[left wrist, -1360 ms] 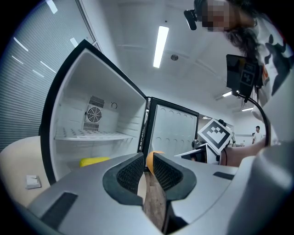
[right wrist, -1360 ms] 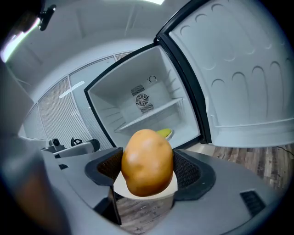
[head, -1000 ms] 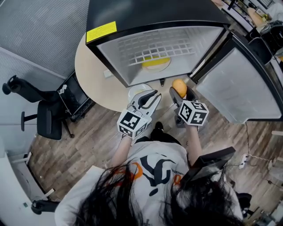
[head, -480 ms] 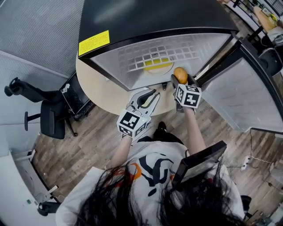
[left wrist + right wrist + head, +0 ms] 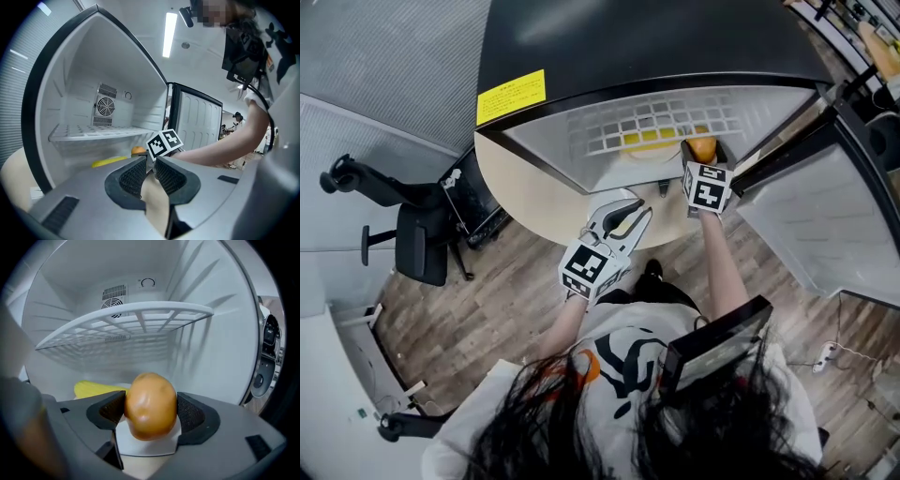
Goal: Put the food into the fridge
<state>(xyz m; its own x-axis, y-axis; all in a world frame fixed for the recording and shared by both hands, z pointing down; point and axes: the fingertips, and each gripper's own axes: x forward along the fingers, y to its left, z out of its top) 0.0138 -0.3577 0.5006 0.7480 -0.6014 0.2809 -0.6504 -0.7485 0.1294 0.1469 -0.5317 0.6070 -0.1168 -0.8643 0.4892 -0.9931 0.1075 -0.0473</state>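
Observation:
An orange-brown round food item sits between the pads of my right gripper, which is shut on it. In the head view, the right gripper holds the food item just inside the open fridge, below the white wire shelf. A yellow food item lies on the fridge floor behind it. My left gripper hovers over the round table's front edge, outside the fridge. The left gripper has its jaws shut and holds nothing.
The fridge stands on a beige round table, and its door swings open to the right. The wire shelf spans the fridge above the held food. An office chair stands on the wooden floor at the left.
My right gripper has carried the orange-brown food forward from over the table's edge into the fridge opening. The left gripper has stayed over the table's edge.

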